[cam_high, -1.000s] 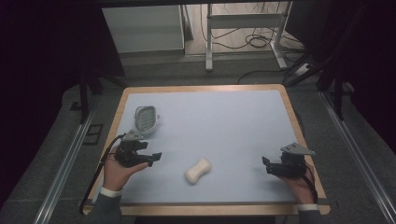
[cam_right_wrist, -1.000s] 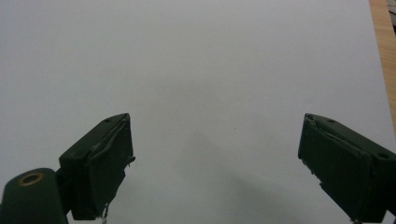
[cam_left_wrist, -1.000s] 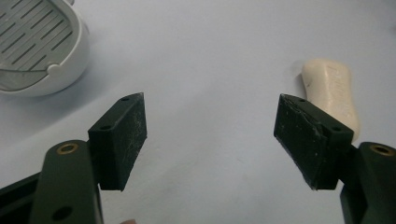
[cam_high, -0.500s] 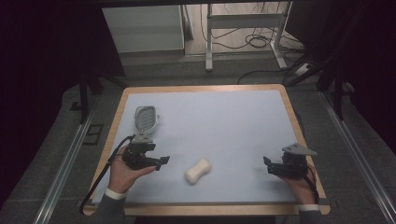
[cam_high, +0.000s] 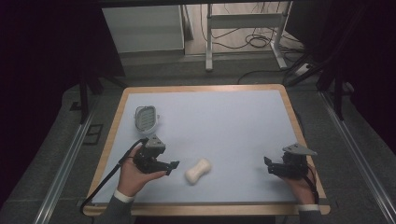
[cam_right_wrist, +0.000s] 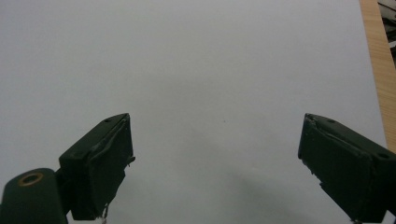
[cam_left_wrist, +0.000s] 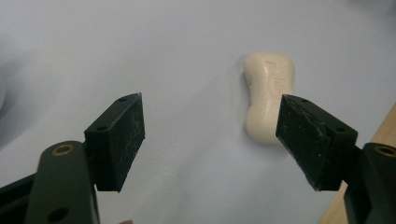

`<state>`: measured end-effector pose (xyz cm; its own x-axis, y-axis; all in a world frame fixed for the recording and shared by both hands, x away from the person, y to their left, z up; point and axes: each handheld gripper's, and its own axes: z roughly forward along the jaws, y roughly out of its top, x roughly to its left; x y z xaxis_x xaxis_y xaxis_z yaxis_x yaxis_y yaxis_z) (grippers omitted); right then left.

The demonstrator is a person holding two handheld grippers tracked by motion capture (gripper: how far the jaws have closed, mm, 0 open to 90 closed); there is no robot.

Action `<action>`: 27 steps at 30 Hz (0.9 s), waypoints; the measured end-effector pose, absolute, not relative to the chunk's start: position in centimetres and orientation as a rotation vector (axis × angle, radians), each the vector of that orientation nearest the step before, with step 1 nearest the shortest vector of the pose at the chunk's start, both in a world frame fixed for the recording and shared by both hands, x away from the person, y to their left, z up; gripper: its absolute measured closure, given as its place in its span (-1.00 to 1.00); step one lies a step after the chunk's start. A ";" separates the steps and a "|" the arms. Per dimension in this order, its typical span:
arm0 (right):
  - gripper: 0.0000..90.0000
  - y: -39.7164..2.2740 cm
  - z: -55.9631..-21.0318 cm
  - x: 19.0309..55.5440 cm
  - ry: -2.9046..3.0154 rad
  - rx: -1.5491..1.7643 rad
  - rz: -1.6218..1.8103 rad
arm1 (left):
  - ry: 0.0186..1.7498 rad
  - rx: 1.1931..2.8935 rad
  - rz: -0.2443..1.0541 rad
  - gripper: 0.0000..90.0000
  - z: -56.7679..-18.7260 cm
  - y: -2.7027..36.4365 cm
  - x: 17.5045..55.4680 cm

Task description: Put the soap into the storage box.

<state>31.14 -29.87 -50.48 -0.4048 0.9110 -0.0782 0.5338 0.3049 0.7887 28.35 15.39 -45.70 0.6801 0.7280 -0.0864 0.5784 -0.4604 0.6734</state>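
A cream, waisted bar of soap (cam_high: 197, 170) lies on the pale blue mat near the table's front edge. My left gripper (cam_high: 172, 165) sits just left of it, pointing right, jaws open and empty. In the left gripper view the soap (cam_left_wrist: 269, 94) lies ahead, close to the right-hand jaw, outside the gap of the left gripper (cam_left_wrist: 210, 135). A white soap dish with a ribbed inside (cam_high: 145, 117) stands at the mat's left, behind the left hand. My right gripper (cam_high: 267, 164) rests at the front right, open and empty, and the right gripper (cam_right_wrist: 215, 163) faces bare mat.
The blue mat (cam_high: 219, 121) covers a table with a wooden rim (cam_high: 107, 154). A black cable (cam_high: 105, 184) trails from the left gripper over the front left edge. Beyond the table are a floor, desk legs and loose cables (cam_high: 252, 42).
My left gripper has moved right and forward, away from the soap dish and close to the soap. The right gripper has barely shifted.
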 end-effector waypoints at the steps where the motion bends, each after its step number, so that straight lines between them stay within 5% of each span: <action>1: -0.78 -29.9 -50.5 31.1 2.052 1.279 0.946 | 0.998 2.204 0.281 -0.46 -45.7 15.2 28.3; 27: -0.78 -30.0 -50.7 31.2 2.061 1.281 0.932 | 0.933 2.324 0.213 -0.46 -46.9 10.1 28.5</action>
